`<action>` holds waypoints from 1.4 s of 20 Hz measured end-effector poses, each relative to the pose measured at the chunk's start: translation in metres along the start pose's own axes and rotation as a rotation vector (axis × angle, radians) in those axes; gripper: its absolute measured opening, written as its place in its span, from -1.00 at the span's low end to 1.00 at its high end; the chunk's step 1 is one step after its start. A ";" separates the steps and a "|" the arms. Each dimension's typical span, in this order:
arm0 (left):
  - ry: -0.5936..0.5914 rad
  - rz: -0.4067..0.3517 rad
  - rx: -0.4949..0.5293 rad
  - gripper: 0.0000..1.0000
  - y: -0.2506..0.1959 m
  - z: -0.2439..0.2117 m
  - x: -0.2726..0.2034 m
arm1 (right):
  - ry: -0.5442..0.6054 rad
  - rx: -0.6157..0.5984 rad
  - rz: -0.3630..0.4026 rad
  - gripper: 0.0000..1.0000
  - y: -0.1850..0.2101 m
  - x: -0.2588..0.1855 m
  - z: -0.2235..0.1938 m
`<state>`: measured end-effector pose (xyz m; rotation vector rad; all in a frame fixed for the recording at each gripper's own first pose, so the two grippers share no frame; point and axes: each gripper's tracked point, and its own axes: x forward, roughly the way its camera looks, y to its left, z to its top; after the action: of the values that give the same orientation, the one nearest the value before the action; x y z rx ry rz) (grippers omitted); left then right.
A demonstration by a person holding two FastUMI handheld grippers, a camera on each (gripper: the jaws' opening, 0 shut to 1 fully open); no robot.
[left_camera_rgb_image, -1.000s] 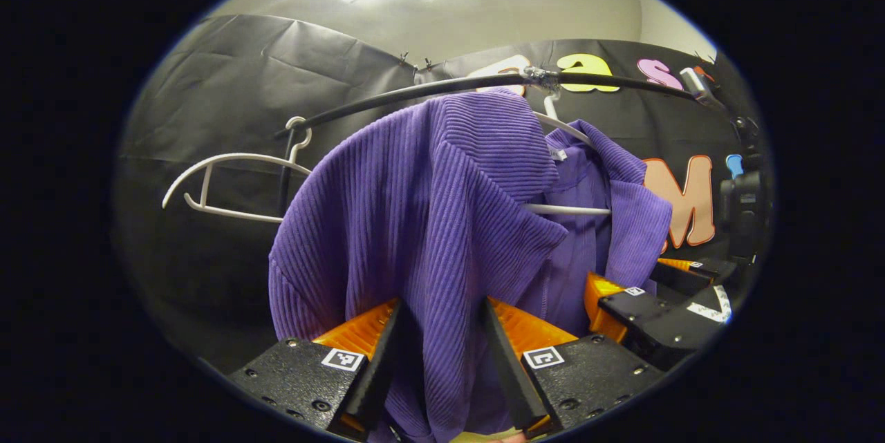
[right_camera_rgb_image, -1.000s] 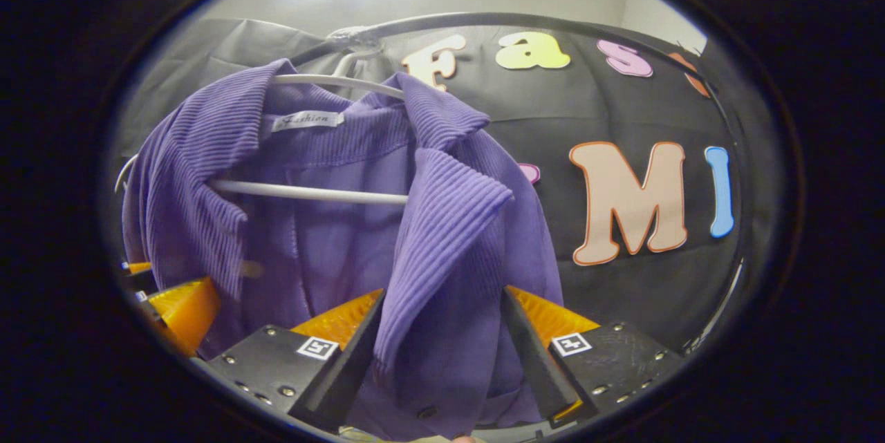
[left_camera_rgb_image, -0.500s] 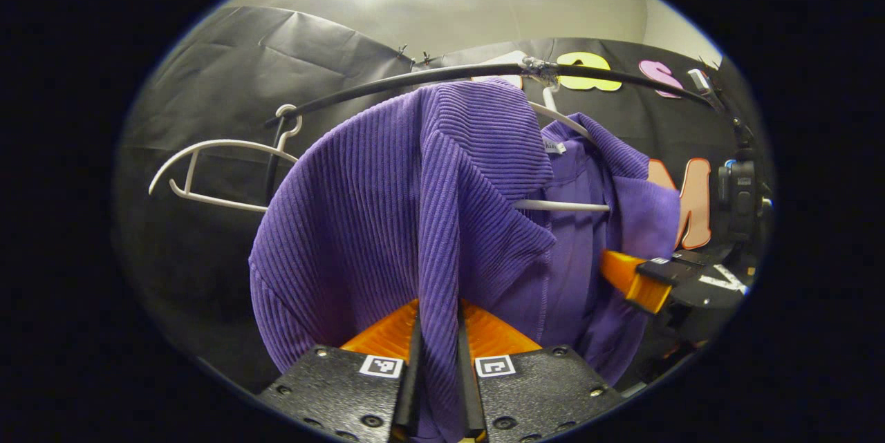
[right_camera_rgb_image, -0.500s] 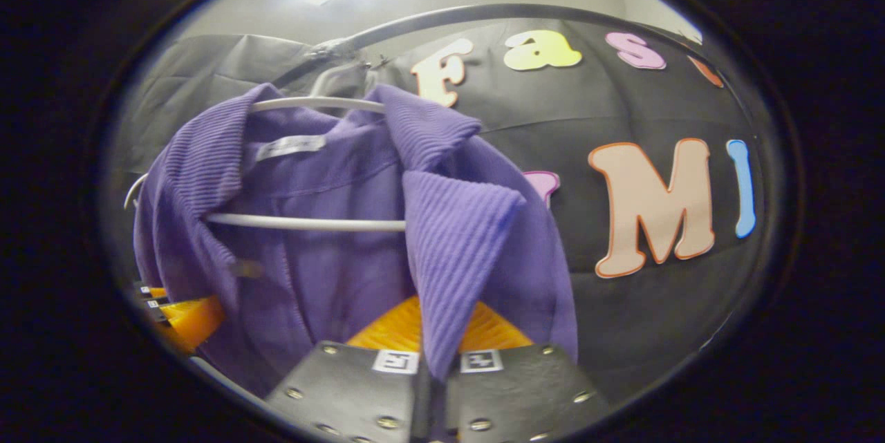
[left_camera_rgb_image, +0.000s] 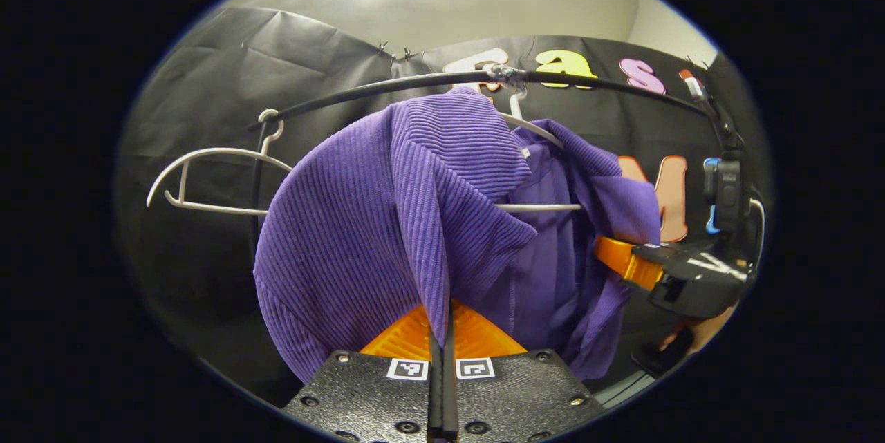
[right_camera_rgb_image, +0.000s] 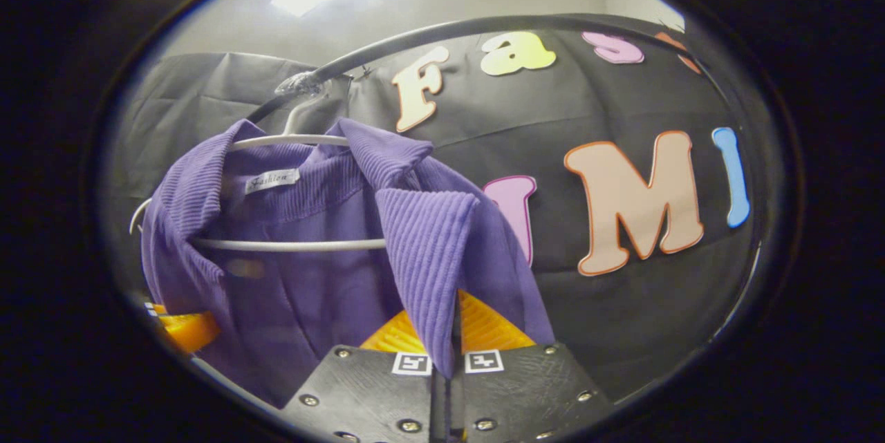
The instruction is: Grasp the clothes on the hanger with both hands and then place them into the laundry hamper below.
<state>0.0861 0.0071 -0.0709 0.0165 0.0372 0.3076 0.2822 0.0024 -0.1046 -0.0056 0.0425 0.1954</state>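
In the left gripper view, the left gripper (left_camera_rgb_image: 440, 332) sits at 6 o'clock with its two fingers pressed together on a fold of the purple shirt (left_camera_rgb_image: 359, 222); the ribbed cloth runs down between them. Behind it the shirt hangs on a white hanger (left_camera_rgb_image: 539, 207), whose hook reaches the black rail (left_camera_rgb_image: 387, 87) at 12 o'clock. A second, bare white hanger (left_camera_rgb_image: 207, 180) hangs from the same rail at 9 o'clock. At 3 o'clock this view also gives the right gripper (left_camera_rgb_image: 626, 263) from the side, closed on the far edge of the shirt, with a part of the hand (left_camera_rgb_image: 695, 332) holding it.

In the right gripper view, the right gripper (right_camera_rgb_image: 453, 332) is at 6 o'clock, its jaws clamped on the shirt's front lapel. This view shows the inside of the collar with a small label (right_camera_rgb_image: 272, 181). At 8 o'clock an edge of the left gripper's finger (right_camera_rgb_image: 185, 330) is cut off by the shirt.

The lower part of the shirt is hidden below both grippers.
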 end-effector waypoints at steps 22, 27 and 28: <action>-0.001 -0.346 -0.071 -0.99 0.023 0.063 -0.083 | -0.021 -0.009 -0.188 -0.94 -0.036 -0.026 0.025; 0.034 -0.438 -0.134 -1.00 0.054 0.070 -0.086 | -0.063 -0.006 -0.229 -0.84 -0.049 -0.028 0.041; 0.053 -0.464 -0.149 -1.00 0.056 0.070 -0.086 | -0.065 -0.012 -0.236 -0.84 -0.050 -0.027 0.042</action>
<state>-0.0096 0.0336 0.0031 -0.1465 0.0693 -0.1538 0.2668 -0.0514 -0.0618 -0.0159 -0.0238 -0.0402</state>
